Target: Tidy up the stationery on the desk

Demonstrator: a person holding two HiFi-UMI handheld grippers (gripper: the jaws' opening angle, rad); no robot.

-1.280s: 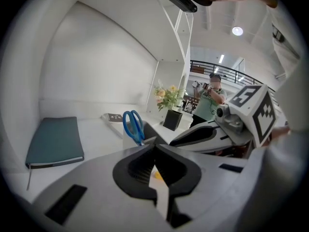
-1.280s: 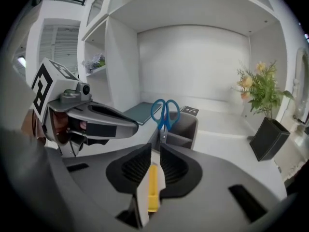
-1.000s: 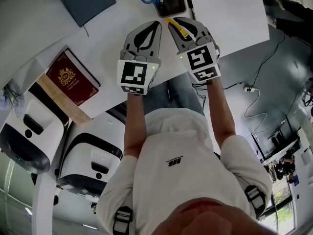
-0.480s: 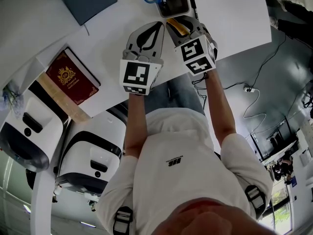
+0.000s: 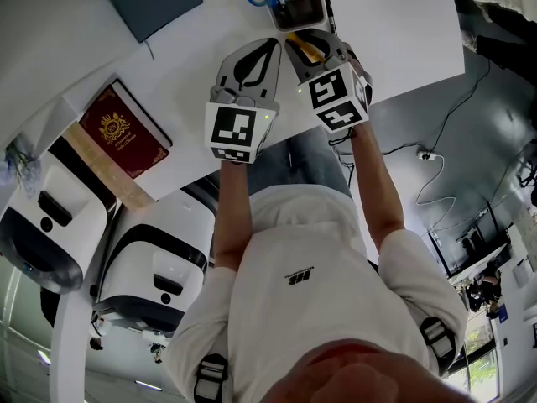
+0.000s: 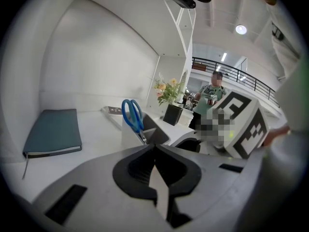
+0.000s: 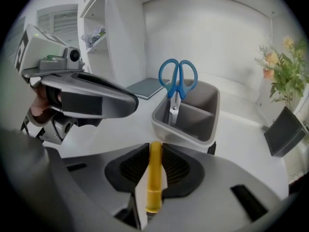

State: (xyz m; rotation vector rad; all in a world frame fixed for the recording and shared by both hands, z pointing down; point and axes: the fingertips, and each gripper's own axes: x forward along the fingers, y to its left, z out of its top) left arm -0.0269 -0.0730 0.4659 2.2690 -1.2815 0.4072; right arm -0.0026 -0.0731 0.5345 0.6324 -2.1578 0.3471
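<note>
A white worktop [image 5: 403, 32] meets a plain white wall [image 6: 91, 57]. White shelving [image 7: 120, 42] stands at one side. Below, grey floor [image 5: 487, 133] carries a loose cable [image 5: 426, 152]. A round ceiling lamp [image 6: 241, 29] glows above a railing [image 6: 256, 85].

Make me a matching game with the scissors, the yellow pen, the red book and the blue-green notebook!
Things:
1. scissors
2. yellow pen
3. red book
4. notebook

Descriptions:
A. has a gold emblem on its cover
B. lies flat on the white desk
C. is clamped in the right gripper
D. stands handles-up in the grey holder

Pairs: 1-D, 2-C, 3-A, 4-B.
</note>
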